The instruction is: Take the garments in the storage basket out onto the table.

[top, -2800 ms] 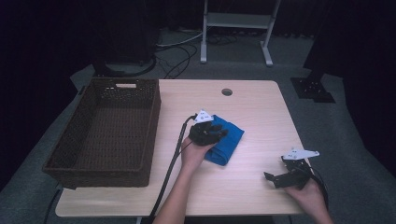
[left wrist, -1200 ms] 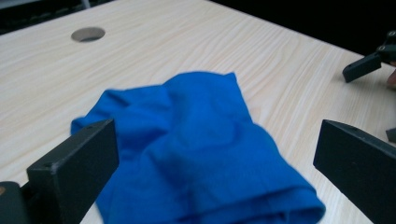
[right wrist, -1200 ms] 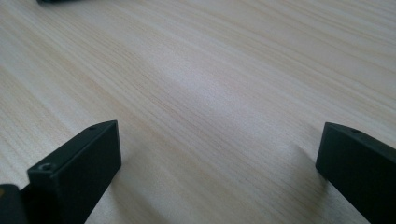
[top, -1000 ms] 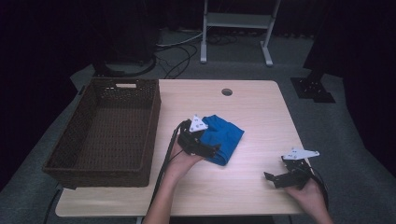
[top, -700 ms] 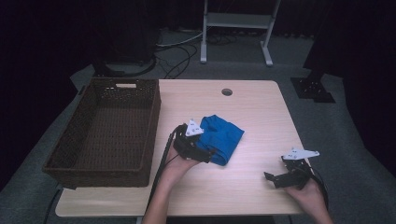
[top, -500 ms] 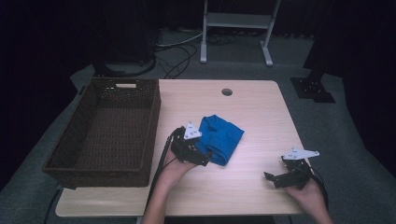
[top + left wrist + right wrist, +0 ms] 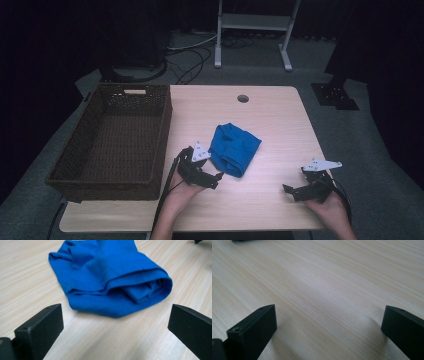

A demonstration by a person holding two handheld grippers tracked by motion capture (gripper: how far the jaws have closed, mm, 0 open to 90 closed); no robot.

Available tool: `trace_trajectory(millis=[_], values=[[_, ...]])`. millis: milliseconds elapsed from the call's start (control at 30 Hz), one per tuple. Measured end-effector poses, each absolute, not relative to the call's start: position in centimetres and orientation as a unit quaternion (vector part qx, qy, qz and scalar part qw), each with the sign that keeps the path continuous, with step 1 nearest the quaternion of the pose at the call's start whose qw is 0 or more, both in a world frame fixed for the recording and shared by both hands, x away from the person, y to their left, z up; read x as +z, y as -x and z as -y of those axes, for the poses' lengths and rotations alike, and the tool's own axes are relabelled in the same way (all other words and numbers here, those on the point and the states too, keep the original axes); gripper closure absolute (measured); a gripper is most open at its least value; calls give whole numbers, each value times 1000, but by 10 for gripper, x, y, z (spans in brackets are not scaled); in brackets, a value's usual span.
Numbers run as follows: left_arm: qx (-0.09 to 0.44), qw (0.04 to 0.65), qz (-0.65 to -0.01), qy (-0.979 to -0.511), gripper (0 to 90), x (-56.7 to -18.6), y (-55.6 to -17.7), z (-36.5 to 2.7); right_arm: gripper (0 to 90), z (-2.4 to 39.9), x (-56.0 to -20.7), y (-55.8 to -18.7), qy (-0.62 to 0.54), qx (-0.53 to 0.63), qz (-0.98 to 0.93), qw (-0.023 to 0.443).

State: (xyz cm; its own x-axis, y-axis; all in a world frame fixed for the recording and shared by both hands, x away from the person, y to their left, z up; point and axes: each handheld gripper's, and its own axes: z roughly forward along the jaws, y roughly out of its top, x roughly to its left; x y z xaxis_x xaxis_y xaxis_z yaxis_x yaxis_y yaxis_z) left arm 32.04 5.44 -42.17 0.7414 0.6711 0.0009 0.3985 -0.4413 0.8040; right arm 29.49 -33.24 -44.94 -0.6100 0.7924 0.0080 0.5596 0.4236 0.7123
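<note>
High view: my left gripper (image 7: 214,177), jaws wide and empty, sits just short of the folded blue cloth (image 7: 233,147); my right gripper (image 7: 292,191), likewise spread, lies well right over bare table (image 7: 265,205).

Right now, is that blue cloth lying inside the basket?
No, the blue cloth lies on the table, right of the basket.

High view: fixed above the near edge, facing forward and down across the whole surface (image 7: 270,120); left gripper view: low, close over the boards, facing the blue cloth (image 7: 110,277), shared with the high view; right gripper view: equally low, close on bare boards, both between wide-apart jaws.
</note>
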Motion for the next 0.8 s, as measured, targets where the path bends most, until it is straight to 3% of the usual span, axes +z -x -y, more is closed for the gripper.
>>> trace_trajectory(millis=[800], values=[[151,364,-346,-851,0,-445,-305,-62,0,332,-449,-295,-409,348,-827,167]])
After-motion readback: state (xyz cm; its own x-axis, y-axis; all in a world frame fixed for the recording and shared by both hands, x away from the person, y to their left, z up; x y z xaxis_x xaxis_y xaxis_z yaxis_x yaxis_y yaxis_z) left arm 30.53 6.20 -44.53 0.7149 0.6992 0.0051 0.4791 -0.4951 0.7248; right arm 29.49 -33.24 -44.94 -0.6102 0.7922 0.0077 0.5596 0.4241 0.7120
